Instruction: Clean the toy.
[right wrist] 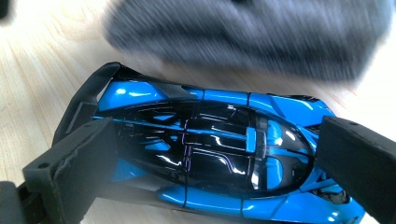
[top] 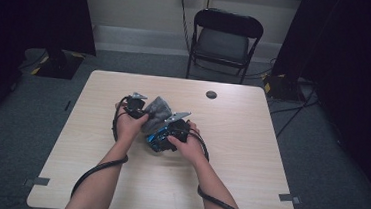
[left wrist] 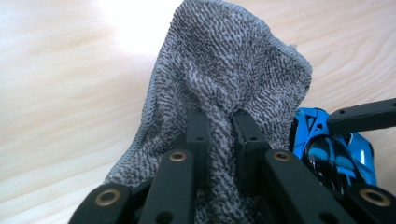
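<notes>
Cloth (left wrist: 224, 79), grey and knitted in texture, is pinched in a fold between the fingers (left wrist: 198, 135) of the left gripper (left wrist: 219, 123), which are clamped together on it; no gap shows between pads and fabric. In the left gripper view the cloth stands bunched upward from that grip, its stitched hem running along the top and left edge. In the high view it sits near the middle of the desk (top: 92, 177), between the two grippers and slightly to the far side of them.

Car (right wrist: 210, 154), a glossy blue and black toy, lies just right of and nearer than the cloth, seemingly touching its lower edge. The right gripper (right wrist: 210, 163) has its fingers (right wrist: 70, 163) set on opposite sides of the car, one at the tail by the rear wing, one at the nose. They appear pressed against the body, clamped on it. In the right gripper view the cloth is a blurred grey mass beyond the car.

A hand (top: 129, 125) holds the left gripper; cables trail from both grippers toward the near edge.

A small dark disc (top: 211, 94) lies near the far edge. A folding chair (top: 226, 40) stands beyond the desk.
</notes>
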`<state>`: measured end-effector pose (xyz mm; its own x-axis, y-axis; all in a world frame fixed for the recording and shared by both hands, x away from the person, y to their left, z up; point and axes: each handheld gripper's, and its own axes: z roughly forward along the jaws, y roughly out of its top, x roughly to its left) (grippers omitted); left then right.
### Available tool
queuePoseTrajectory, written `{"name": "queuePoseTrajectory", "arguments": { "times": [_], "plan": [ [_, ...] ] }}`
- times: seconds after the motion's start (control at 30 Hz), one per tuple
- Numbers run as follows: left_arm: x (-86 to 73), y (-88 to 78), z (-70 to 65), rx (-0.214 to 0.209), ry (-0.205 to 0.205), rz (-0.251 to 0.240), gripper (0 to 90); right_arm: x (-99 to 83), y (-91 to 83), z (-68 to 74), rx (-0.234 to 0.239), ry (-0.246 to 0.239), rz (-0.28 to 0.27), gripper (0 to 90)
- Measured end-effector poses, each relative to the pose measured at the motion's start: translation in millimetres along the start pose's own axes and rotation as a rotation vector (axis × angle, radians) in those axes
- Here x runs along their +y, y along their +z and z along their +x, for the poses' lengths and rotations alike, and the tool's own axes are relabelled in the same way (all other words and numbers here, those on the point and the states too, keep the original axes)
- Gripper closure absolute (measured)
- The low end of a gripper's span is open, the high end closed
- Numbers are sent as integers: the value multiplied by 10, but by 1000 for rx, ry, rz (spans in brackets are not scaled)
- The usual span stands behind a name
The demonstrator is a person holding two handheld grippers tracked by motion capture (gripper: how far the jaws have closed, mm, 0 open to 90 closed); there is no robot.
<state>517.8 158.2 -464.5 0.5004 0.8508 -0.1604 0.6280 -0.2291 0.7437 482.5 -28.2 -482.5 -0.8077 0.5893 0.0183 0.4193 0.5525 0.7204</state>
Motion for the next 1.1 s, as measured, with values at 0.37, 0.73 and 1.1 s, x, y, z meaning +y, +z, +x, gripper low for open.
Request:
{"name": "queuePoseTrajectory", "arguments": {
  "times": [0.37,0.73,1.1],
  "plan": [
    [-86,231,-6,-30,62,44,752,-2,0,-6,3,-3,-3,0],
    [-155,117,38,-71,75,64,787,6,0,-2,1,-2,5,0],
    [-257,-68,122,-67,101,91,789,18,2,-10,2,-5,15,0]
  ]
}}
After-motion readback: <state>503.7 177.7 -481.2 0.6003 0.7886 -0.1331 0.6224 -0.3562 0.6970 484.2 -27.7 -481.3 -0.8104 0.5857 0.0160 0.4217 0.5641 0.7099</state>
